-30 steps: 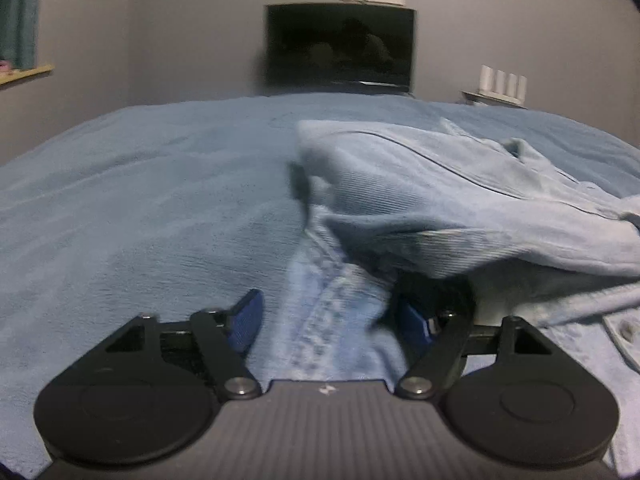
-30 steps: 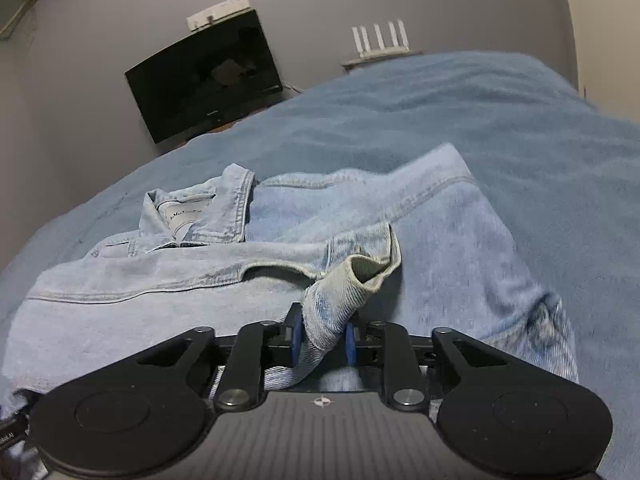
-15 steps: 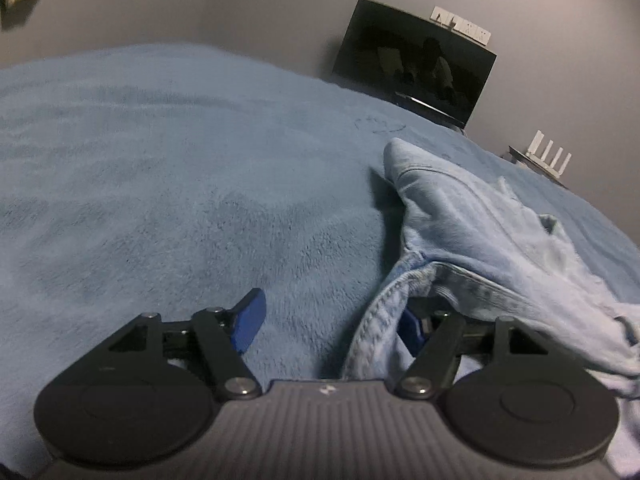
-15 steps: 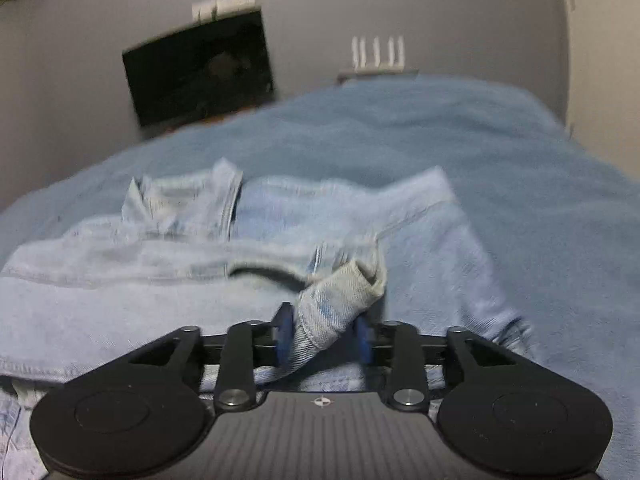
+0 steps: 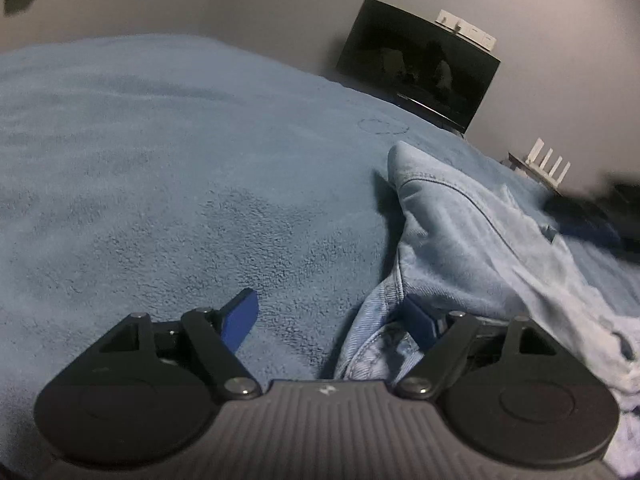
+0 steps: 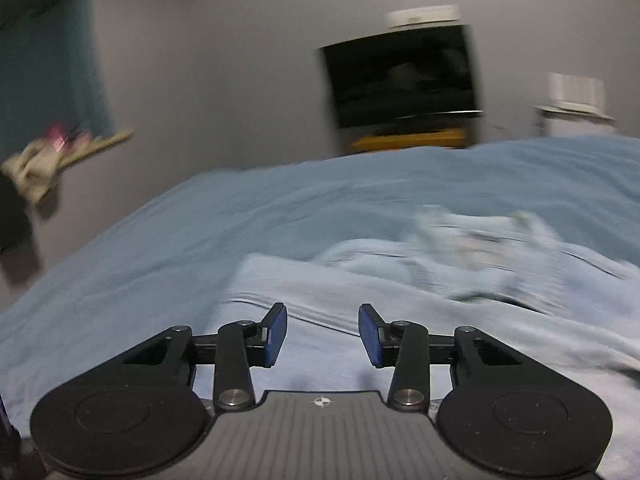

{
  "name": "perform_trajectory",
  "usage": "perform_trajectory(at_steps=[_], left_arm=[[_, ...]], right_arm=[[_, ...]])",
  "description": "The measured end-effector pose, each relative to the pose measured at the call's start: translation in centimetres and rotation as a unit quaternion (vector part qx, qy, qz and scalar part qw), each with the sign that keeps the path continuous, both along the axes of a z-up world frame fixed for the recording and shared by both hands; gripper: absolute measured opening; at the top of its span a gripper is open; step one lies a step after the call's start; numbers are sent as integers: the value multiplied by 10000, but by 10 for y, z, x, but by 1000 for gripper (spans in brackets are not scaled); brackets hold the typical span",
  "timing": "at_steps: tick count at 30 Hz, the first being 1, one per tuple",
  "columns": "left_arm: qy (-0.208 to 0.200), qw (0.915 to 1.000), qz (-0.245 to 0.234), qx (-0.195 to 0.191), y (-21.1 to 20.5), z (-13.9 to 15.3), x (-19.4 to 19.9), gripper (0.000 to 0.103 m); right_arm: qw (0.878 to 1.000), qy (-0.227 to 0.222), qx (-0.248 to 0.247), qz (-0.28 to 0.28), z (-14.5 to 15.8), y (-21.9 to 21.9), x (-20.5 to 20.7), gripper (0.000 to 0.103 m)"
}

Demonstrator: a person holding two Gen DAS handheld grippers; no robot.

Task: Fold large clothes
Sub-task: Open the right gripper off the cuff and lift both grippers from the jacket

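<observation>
Denim jacket (image 5: 460, 240) lies rumpled on the blue fleece blanket (image 5: 180, 200). Its hem sits between the left gripper (image 5: 332, 316)'s widening jaws, the pads off the cloth. Above the jacket, the right gripper (image 6: 322, 334) is opening, nothing between its fingers. A dark screen (image 6: 400, 80) stands beyond.

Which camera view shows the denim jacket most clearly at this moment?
The left wrist view: the denim jacket is sharp there, with its seam and folded edge visible. In the right wrist view, motion blurs the jacket, so only a pale shape on the blue blanket shows.
</observation>
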State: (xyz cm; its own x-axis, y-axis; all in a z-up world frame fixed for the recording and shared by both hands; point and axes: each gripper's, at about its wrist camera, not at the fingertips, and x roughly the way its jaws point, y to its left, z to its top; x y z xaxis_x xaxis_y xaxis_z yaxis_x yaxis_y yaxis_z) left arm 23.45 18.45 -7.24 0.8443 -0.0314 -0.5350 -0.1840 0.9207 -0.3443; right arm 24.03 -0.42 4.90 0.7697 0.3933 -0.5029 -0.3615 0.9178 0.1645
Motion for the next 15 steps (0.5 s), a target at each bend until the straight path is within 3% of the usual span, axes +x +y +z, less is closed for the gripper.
perform_trajectory(at_steps=[4, 7, 12, 15], left_arm=[[-28, 9999, 32, 142, -3, -7, 0, 80], [-50, 9999, 58, 129, -4, -11, 0, 80], [-34, 9997, 103, 234, -9, -11, 1, 80], [-43, 9998, 109, 161, -5, -12, 0, 80]], right_arm=[[9972, 159, -524, 501, -15, 54, 35, 42], [9927, 123, -1063, 554, -26, 75, 52, 40], [9796, 197, -1990, 193, -55, 82, 85, 40], [9795, 288, -1986, -185, -66, 73, 102, 45]])
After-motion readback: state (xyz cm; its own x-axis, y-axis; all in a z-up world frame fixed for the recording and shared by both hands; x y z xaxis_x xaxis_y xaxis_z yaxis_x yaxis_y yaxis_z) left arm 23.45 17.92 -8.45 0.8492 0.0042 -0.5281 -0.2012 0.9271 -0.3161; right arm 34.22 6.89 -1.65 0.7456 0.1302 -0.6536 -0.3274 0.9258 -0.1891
